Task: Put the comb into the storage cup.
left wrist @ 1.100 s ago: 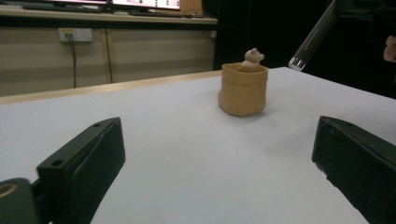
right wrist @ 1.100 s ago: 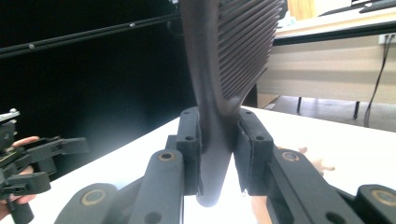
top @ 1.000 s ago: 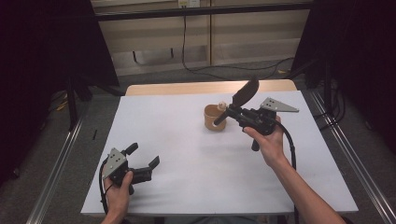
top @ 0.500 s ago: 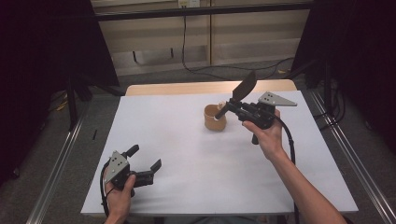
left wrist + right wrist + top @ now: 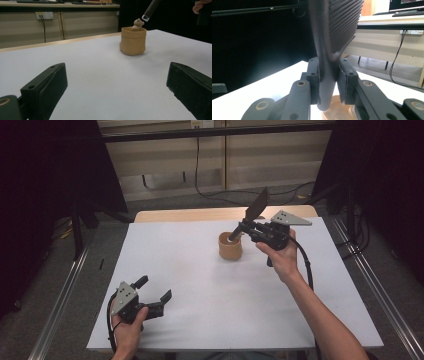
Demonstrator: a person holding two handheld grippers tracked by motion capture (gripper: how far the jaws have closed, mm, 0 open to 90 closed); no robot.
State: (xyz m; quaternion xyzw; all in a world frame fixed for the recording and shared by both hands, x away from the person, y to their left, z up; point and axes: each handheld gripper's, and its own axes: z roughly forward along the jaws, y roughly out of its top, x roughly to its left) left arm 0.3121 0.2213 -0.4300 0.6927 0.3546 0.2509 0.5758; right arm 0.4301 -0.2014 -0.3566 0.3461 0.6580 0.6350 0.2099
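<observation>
My right gripper [image 5: 248, 226] is shut on a dark brush [image 5: 259, 204], clamping its neck between the pads [image 5: 313, 82]. The ribbed head [image 5: 343, 23] rises above the jaws and the handle slants down to the left. The handle tip [image 5: 150, 10] hangs just above a small tan pot [image 5: 230, 247] at mid-table. A little tan figure [image 5: 138, 24] sticks out of the pot [image 5: 132, 42]. My left gripper [image 5: 155, 287] rests low at the table's near left, open and holding nothing, its jaws [image 5: 117, 75] aimed at the pot.
The white tabletop [image 5: 200, 285] stretches wide around the pot. A wooden strip [image 5: 190, 215] runs along its far edge. Metal rails [image 5: 65, 290] flank both sides, with cables [image 5: 220, 195] on the floor behind.
My right hand has drifted a little toward the far right and slightly up, carrying the brush so its handle tip rises over the pot. The left gripper has stayed put.
</observation>
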